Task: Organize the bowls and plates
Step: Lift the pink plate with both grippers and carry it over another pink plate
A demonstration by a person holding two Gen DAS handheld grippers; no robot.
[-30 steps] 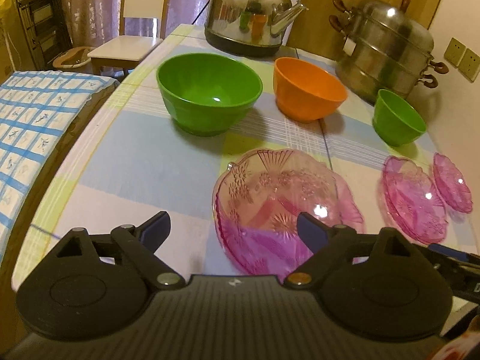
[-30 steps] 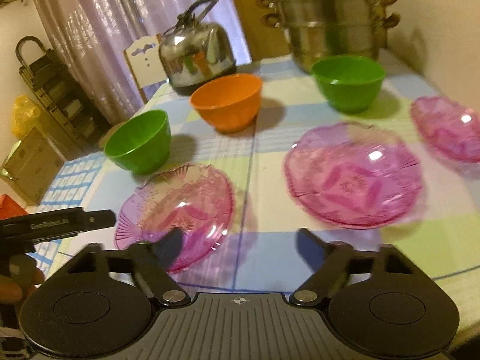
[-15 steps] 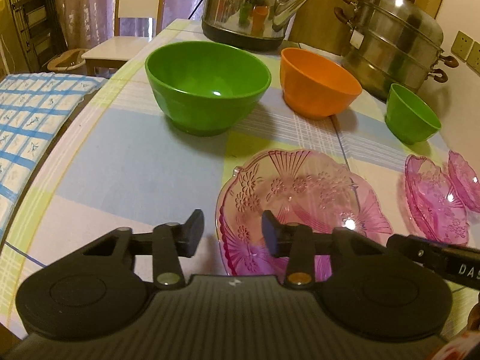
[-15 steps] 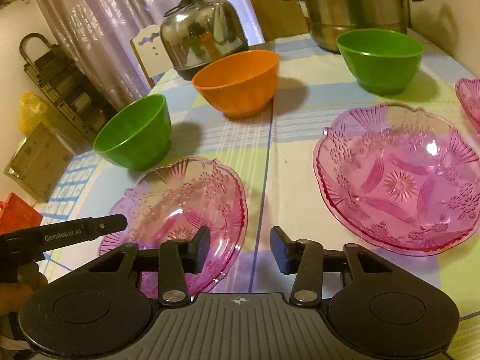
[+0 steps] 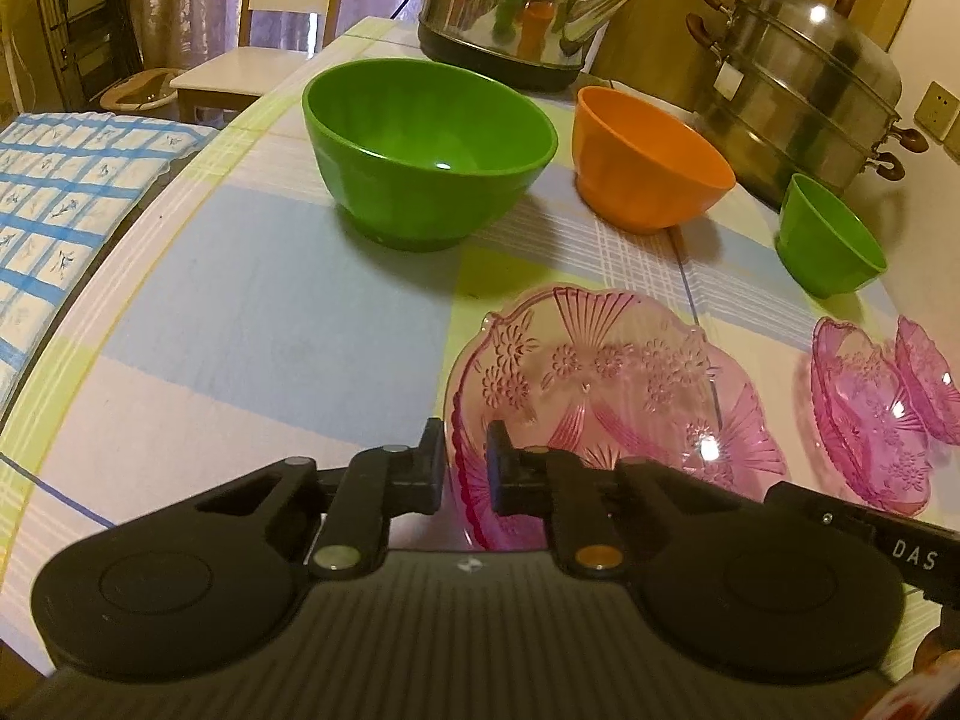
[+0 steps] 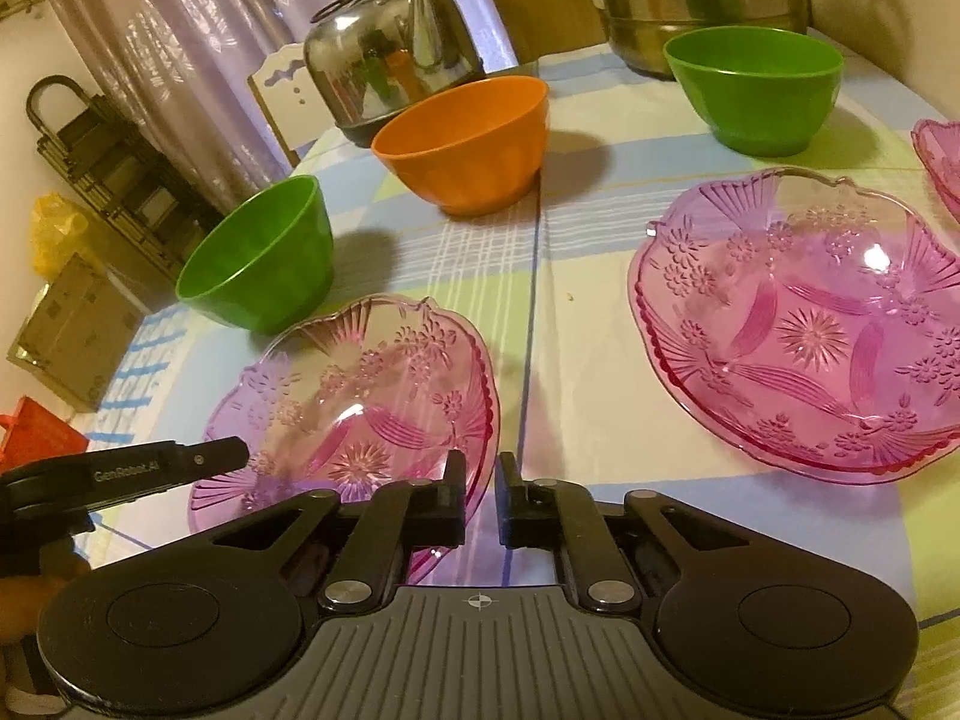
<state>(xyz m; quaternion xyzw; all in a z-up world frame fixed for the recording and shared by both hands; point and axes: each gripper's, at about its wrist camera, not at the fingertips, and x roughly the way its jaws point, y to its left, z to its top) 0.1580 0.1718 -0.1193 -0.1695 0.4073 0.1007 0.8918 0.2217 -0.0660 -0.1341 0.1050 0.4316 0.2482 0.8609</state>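
A pink glass plate [image 5: 612,384] lies on the table near the front; it also shows in the right wrist view [image 6: 360,396]. My left gripper [image 5: 467,468] is shut on its left rim. My right gripper [image 6: 481,495] is shut on its right rim. A second, larger pink plate [image 6: 804,324] lies to the right, and a third pink plate [image 6: 939,162] at the far right edge. A big green bowl [image 5: 426,150], an orange bowl [image 5: 642,162] and a small green bowl [image 5: 822,240] stand behind.
A steel kettle [image 5: 516,6] and a stacked steel steamer pot [image 5: 798,102] stand at the back of the checked tablecloth [image 5: 252,324]. A chair [image 5: 264,30] stands beyond the far left edge. A blue-checked cloth [image 5: 54,180] lies left of the table.
Both grippers moved forward to the near pink plate and closed from wide open onto its opposite rims.
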